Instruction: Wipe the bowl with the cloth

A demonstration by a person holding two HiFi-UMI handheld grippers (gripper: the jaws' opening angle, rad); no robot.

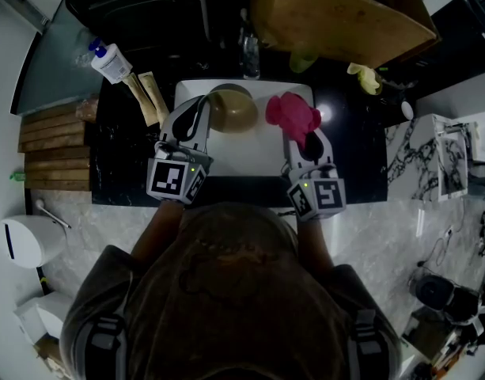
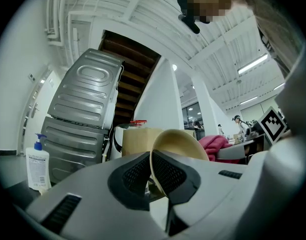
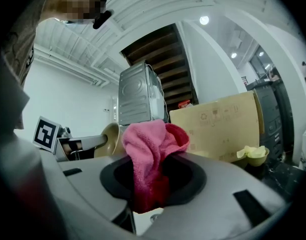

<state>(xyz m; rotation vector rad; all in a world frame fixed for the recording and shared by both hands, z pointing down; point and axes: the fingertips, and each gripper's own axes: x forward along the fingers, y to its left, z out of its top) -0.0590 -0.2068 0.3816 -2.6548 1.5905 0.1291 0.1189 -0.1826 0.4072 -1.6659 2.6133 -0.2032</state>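
Note:
A tan bowl hangs above the white sink, its rim pinched by my left gripper. In the left gripper view the bowl tilts, its rim clamped between the dark pads. My right gripper is shut on a pink cloth, bunched just right of the bowl. The right gripper view shows the cloth bulging out of the jaws, with the bowl to its left. Bowl and cloth are a short gap apart.
The black counter surrounds the sink. A soap pump bottle and flat packets lie at the left. A wooden board leans at the back. A yellow-green small bowl sits at the right.

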